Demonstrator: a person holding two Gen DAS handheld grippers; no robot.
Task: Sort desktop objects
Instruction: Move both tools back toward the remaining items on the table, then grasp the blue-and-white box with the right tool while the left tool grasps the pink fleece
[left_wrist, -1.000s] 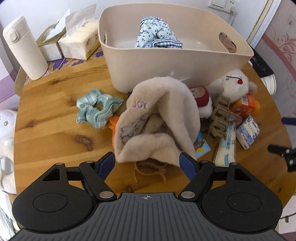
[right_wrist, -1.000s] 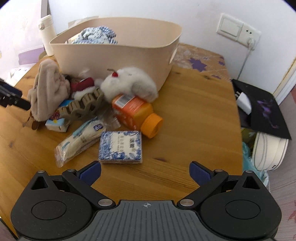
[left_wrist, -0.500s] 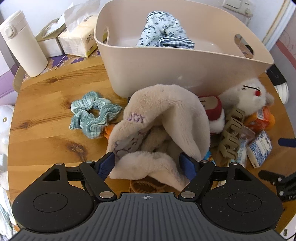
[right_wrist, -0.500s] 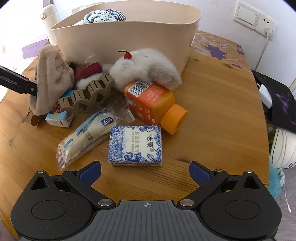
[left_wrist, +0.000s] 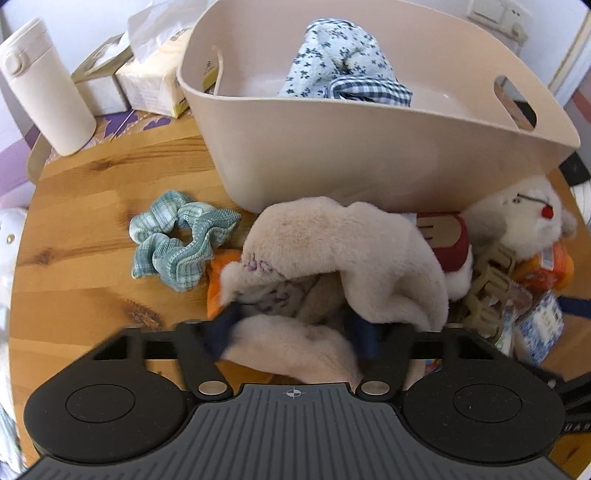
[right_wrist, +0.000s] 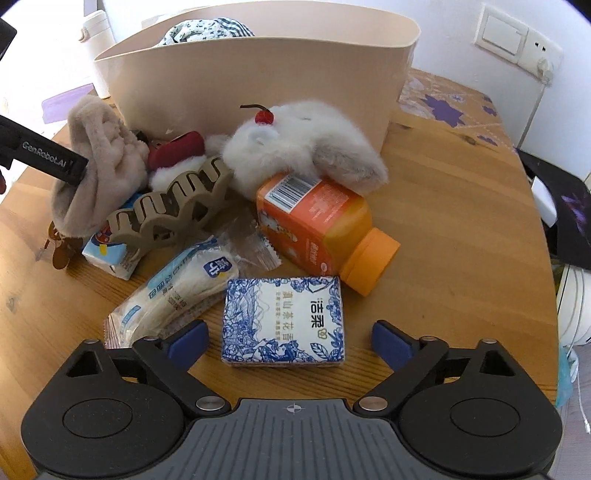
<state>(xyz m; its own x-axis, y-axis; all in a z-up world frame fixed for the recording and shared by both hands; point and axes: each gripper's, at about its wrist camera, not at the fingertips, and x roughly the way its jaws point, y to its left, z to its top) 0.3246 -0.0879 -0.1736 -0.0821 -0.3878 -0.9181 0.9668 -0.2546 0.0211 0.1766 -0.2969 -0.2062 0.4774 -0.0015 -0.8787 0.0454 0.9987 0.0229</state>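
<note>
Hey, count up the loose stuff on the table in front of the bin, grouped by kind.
Soft plush or fabric items: 4 (beige pouch, scrunchie, white plush, red-and-white plush)
Hair claws: 1
Packaged goods: 4 (bottle, tissue pack, wrapped snack, small carton)
Total: 9

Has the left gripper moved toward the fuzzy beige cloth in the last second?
Yes. The left gripper has pushed forward toward the beige bin; its blue fingers, formerly just short of the fuzzy beige cloth, now press into it.

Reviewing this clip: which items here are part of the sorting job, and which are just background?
Job: beige bin, fluffy beige cloth between the left gripper fingers, tissue pack ahead of the right gripper, orange bottle, hair claw, scrunchie.

Background: white flask, tissue boxes, wall socket.
</note>
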